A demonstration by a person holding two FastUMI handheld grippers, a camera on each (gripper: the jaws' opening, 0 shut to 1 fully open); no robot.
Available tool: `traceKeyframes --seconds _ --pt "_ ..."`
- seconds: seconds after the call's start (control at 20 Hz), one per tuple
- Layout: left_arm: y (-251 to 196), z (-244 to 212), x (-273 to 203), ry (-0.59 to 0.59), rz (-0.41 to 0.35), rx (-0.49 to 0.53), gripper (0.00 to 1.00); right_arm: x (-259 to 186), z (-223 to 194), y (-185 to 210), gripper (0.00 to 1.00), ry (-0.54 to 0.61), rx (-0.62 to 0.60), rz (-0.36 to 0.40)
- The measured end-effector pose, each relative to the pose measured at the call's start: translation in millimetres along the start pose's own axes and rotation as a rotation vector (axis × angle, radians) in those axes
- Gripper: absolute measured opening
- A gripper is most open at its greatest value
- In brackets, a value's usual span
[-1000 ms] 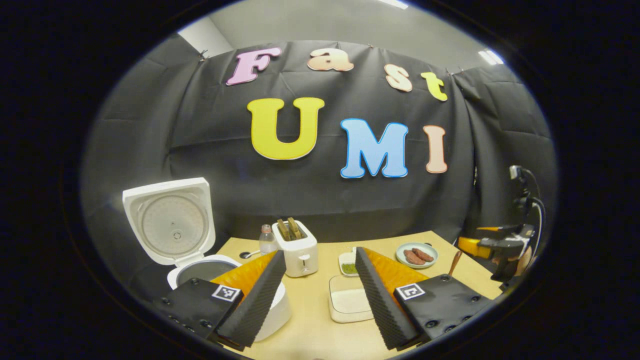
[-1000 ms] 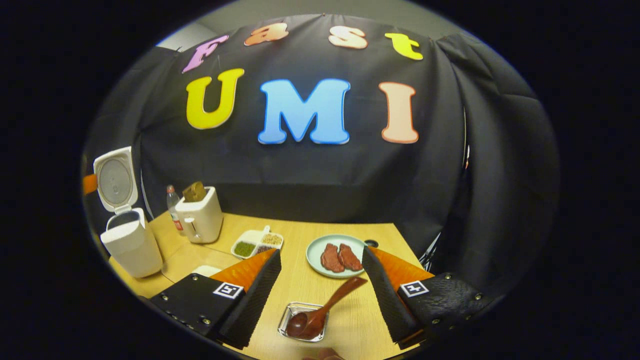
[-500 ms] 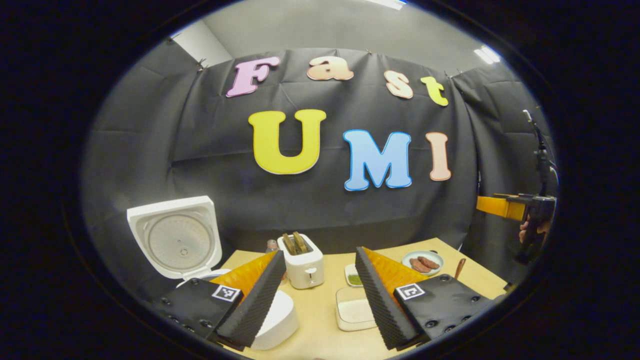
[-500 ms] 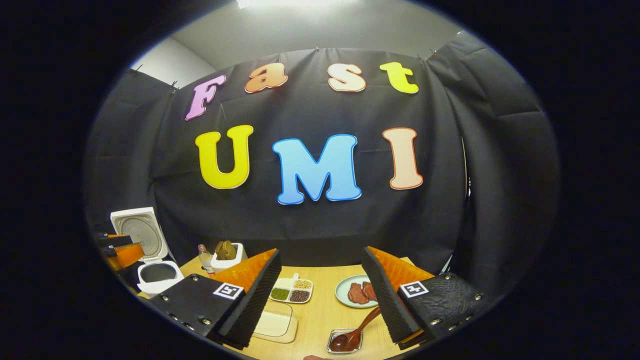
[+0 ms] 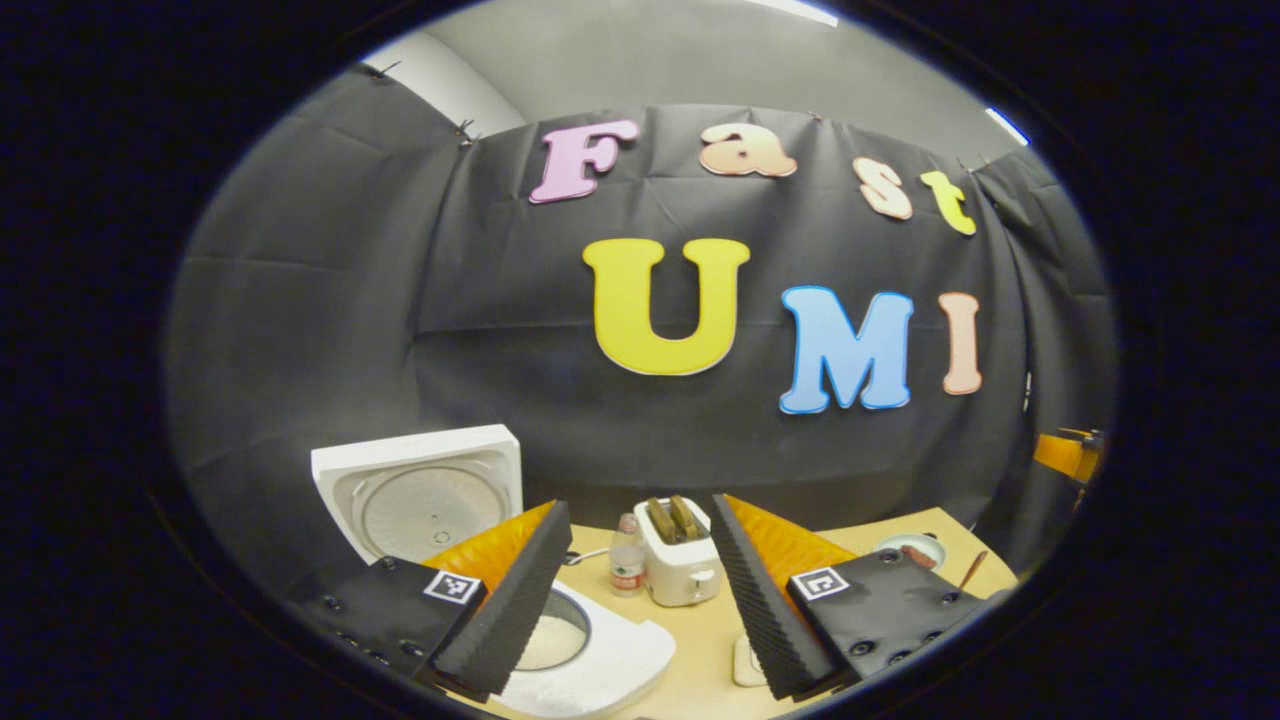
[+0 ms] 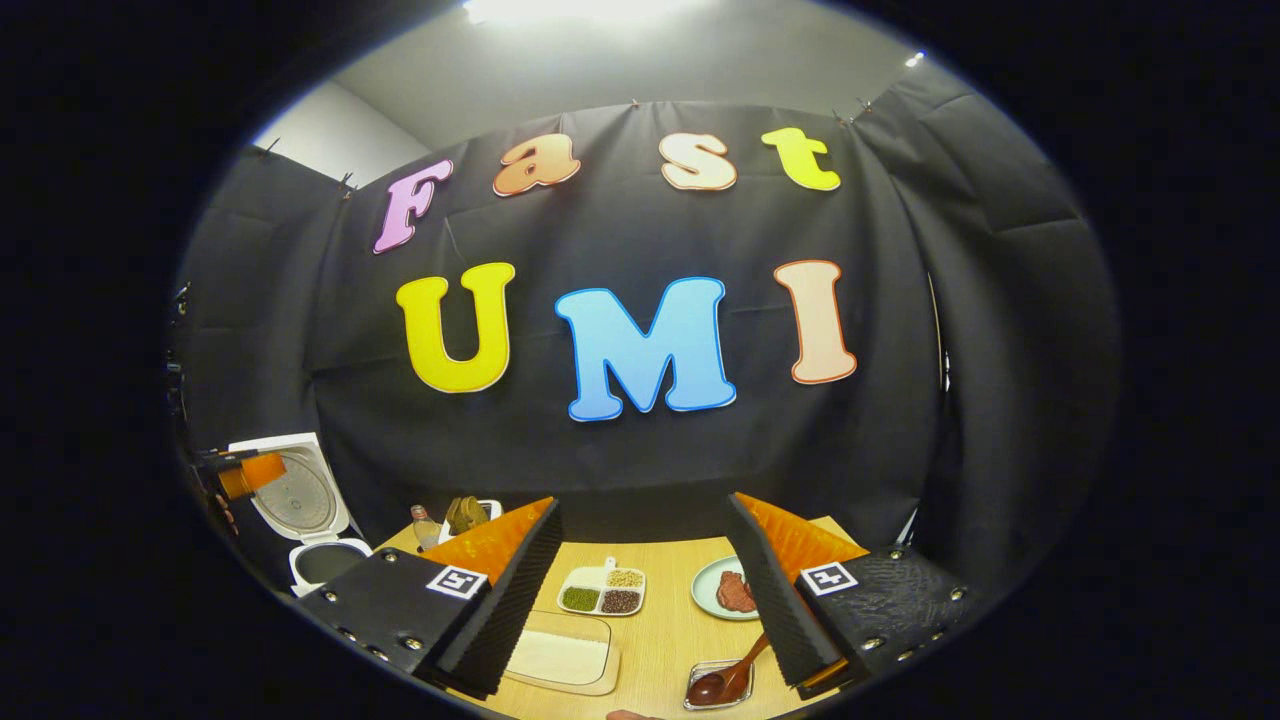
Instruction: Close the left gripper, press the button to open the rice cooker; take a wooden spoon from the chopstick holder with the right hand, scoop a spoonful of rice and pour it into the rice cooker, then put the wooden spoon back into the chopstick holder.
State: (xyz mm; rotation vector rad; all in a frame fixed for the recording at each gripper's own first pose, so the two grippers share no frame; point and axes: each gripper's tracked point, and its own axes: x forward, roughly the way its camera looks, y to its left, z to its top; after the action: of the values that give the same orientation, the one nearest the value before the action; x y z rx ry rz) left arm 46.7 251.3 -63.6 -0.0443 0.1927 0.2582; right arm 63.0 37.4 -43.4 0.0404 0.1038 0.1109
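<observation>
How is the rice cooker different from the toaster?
The rice cooker has its lid flipped up, so you can look into its round pot; the toaster has no lid, just slots on top. The cooker looks wider and rounder; the toaster is a narrow box with brown slices sticking up. Both are white and stand on the table.

we see our left gripper [image 5: 640,590] with its fingers spread wide and nothing between them; below, the rice cooker [image 5: 590,650] stands with its lid [image 5: 420,490] up and white rice inside, and a small bottle [image 5: 626,568] stands just beside a toaster [image 5: 680,565] on the wooden table [image 5: 700,660]
</observation>
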Motion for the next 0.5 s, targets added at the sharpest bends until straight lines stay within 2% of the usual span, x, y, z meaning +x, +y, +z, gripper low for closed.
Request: traceKeyframes --seconds 0.1,0.15,0.3,0.5 --pt "41.8 2.7 14.0 0.023 0.176 0.024 0.97 2.6 -0.8 -1.4 0.98 0.003 0.001 -0.002" --pt "55.9 2.4 21.8 0.035 0.229 0.026 1.00 4.9 -2.8 -0.8 0.98 0.006 0.004 0.005" --pt "70.0 4.5 40.6 0.045 0.284 -0.055 0.93 11.3 -8.5 -1.4 0.98 0.026 -0.003 0.019" --pt "103.4 24.4 66.3 0.024 0.379 -0.075 1.00 19.0 -8.6 -4.8 0.98 0.028 -0.013 0.020"
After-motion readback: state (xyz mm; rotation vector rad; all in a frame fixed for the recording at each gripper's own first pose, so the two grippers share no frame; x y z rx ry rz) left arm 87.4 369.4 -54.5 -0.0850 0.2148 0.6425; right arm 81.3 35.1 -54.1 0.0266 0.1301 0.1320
